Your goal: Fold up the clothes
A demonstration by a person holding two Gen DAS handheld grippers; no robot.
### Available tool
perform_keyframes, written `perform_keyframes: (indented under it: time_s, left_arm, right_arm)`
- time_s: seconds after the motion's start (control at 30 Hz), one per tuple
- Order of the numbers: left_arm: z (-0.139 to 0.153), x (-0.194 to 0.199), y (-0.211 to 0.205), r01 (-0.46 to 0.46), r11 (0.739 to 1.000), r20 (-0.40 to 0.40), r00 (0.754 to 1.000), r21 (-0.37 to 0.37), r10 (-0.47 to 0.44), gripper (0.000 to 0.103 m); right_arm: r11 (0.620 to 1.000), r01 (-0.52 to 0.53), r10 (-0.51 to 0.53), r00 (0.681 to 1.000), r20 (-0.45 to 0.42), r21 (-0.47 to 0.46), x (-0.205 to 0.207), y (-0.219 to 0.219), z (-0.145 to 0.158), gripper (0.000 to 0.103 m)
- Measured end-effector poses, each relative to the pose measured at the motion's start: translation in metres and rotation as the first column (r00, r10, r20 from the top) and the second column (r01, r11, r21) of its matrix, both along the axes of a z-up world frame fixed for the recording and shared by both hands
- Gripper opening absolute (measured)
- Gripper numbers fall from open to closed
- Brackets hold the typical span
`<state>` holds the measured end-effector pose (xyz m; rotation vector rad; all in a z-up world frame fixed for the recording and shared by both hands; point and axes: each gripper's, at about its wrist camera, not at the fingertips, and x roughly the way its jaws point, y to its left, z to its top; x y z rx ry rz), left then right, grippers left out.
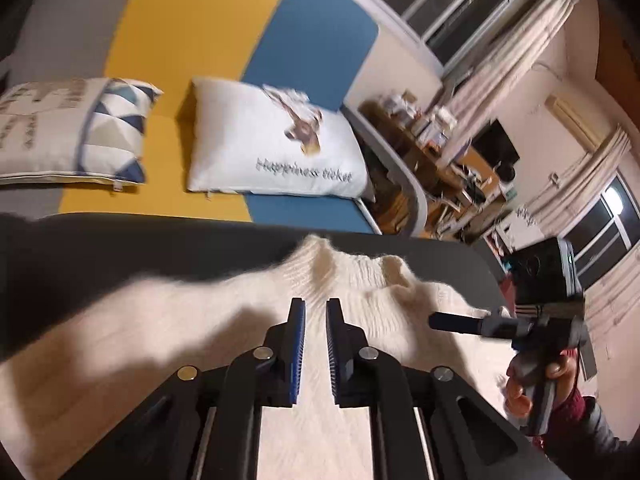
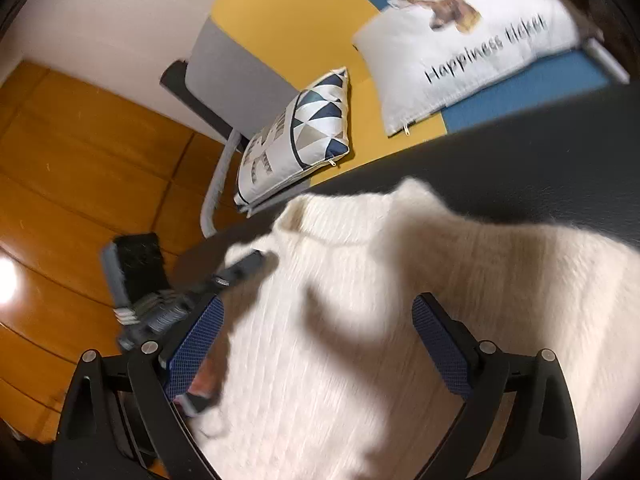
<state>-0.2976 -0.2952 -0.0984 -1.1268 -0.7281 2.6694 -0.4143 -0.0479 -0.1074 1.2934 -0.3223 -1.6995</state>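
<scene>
Cream sweater [image 1: 224, 320] flat on the dark table [image 1: 120, 248], collar toward its far edge
We hold the left tongs [image 1: 316, 308] nearly closed and empty above the chest, the right tongs [image 2: 316, 320] wide open, gripping nothing; its long axis runs collar to hem, toward us, laid out for folding

Cream ribbed sweater [image 2: 360, 320]; triangle-patterned blue-white pillow [image 2: 304, 136]

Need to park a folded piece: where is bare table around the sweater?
Bare dark table runs between the sweater's collar and the table's far edge, widest to the left. Nearer, the sweater covers it all.
</scene>
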Motion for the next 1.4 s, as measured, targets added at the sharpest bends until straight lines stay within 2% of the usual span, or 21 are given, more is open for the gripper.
perform_keyframes:
  time_s: [0.07,0.17,0.23,0.33,0.47,0.53,0.63,0.7,0.73,0.77,0.83,0.87,0.9,0.97,1.0,1.1,1.13,1.2,1.3,1.37,1.4]
  left_arm:
    - [0.003,0.034,-0.028,-0.063,0.997,0.016,0.998,-0.049,0.064,0.010]
    - [0.002,0.089,-0.074,-0.174,0.975,0.064,0.981,-0.137,0.184,0.010]
    - [-0.003,0.130,-0.114,-0.275,0.952,0.107,0.951,-0.133,0.290,0.010]
    - [-0.010,0.191,-0.167,-0.430,0.900,0.136,0.890,-0.066,0.436,0.010]
    - [-0.017,0.242,-0.198,-0.528,0.824,0.150,0.815,-0.203,0.559,0.010]
    - [-0.027,0.260,-0.210,-0.557,0.801,0.182,0.783,-0.219,0.594,0.010]
    - [-0.033,0.274,-0.212,-0.564,0.797,0.173,0.781,-0.218,0.600,0.010]
    - [-0.034,0.278,-0.206,-0.558,0.788,0.161,0.780,-0.261,0.605,0.010]
    - [-0.033,0.279,-0.202,-0.557,0.781,0.157,0.776,-0.282,0.611,0.010]
    - [-0.031,0.283,-0.202,-0.565,0.774,0.154,0.770,-0.285,0.619,0.010]
    - [-0.025,0.300,-0.207,-0.593,0.782,0.135,0.774,-0.191,0.619,0.011]
    - [-0.020,0.317,-0.214,-0.628,0.767,0.118,0.759,-0.132,0.641,0.011]
    - [-0.015,0.335,-0.221,-0.662,0.746,0.102,0.739,-0.072,0.666,0.013]
    - [-0.010,0.373,-0.240,-0.716,0.695,0.090,0.698,0.061,0.711,0.016]
    - [-0.011,0.400,-0.254,-0.741,0.659,0.100,0.671,0.131,0.735,0.017]
    - [-0.018,0.454,-0.286,-0.786,0.585,0.161,0.615,0.201,0.772,0.018]
    - [-0.021,0.465,-0.294,-0.785,0.574,0.174,0.615,0.234,0.769,0.018]
    - [-0.027,0.482,-0.309,-0.782,0.549,0.199,0.612,0.295,0.765,0.018]
    - [-0.033,0.481,-0.325,-0.747,0.569,0.221,0.653,0.344,0.724,0.018]
    - [-0.039,0.472,-0.332,-0.715,0.597,0.232,0.690,0.364,0.686,0.019]
    - [-0.043,0.466,-0.336,-0.714,0.601,0.252,0.694,0.360,0.674,0.019]
  right_arm:
    - [0.996,-0.054,0.061,0.993,-0.096,0.076,0.031,-0.007,0.011,0.097]
    - [0.969,-0.118,0.167,0.960,-0.223,0.217,0.082,-0.021,0.013,0.098]
    - [0.949,-0.123,0.206,0.938,-0.277,0.290,0.105,-0.032,0.009,0.098]
    - [0.946,-0.158,0.242,0.926,-0.291,0.284,0.126,-0.065,0.009,0.098]
    - [0.931,-0.181,0.291,0.892,-0.345,0.316,0.146,-0.119,0.014,0.098]
    - [0.916,-0.162,0.305,0.876,-0.374,0.368,0.151,-0.151,0.013,0.098]
    - [0.881,-0.131,0.334,0.852,-0.403,0.454,0.153,-0.185,0.004,0.098]
    - [0.836,-0.091,0.351,0.847,-0.400,0.541,0.151,-0.205,-0.012,0.098]
    - [0.811,-0.068,0.353,0.849,-0.393,0.582,0.147,-0.213,-0.023,0.102]
    - [0.819,-0.055,0.333,0.857,-0.394,0.572,0.144,-0.214,-0.026,0.103]
    - [0.841,-0.039,0.292,0.872,-0.394,0.539,0.140,-0.211,-0.025,0.103]
    - [0.844,-0.034,0.281,0.878,-0.388,0.535,0.140,-0.209,-0.023,0.103]
    - [0.847,-0.030,0.270,0.884,-0.382,0.531,0.140,-0.206,-0.021,0.103]
    - [0.881,-0.055,0.256,0.891,-0.374,0.470,0.151,-0.193,-0.010,0.103]
    - [0.897,-0.079,0.257,0.893,-0.370,0.434,0.158,-0.191,-0.003,0.103]
    - [0.939,-0.201,0.284,0.911,-0.299,0.278,0.189,-0.180,0.010,0.103]
    - [0.944,-0.238,0.296,0.917,-0.267,0.229,0.200,-0.179,0.012,0.103]
    - [0.941,-0.271,0.317,0.918,-0.239,0.203,0.222,-0.182,0.011,0.103]
    - [0.931,-0.308,0.347,0.913,-0.215,0.197,0.249,-0.193,0.009,0.103]
    - [0.923,-0.328,0.367,0.908,-0.203,0.201,0.264,-0.204,0.008,0.103]
    - [0.919,-0.336,0.376,0.905,-0.202,0.205,0.270,-0.207,0.007,0.103]
